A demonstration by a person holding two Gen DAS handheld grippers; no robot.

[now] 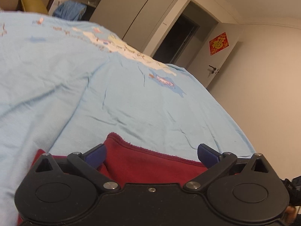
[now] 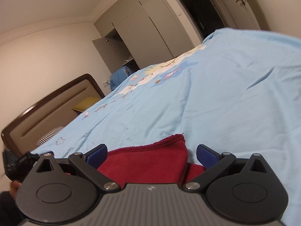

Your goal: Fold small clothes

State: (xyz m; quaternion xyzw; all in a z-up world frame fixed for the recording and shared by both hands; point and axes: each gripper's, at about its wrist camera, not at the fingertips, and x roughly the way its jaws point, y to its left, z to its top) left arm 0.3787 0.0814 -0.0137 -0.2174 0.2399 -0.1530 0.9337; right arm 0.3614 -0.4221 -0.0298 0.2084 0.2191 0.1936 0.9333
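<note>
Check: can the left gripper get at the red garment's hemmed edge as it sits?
Probably yes. The left gripper is open, the red garment lies between its fingers on the blue bedsheet, and nothing covers the hem. Actual contact cannot be told.

A home bedroom: bed point(image 2: 225, 94), headboard point(image 2: 47, 111), wardrobe point(image 2: 143, 32).

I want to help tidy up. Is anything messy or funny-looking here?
Nothing is broken or spilled. The red cloth lies partly folded on the wrinkly blue bedspread, and a cupboard door at the back hangs open. Both tools, left and right, are open.
</note>
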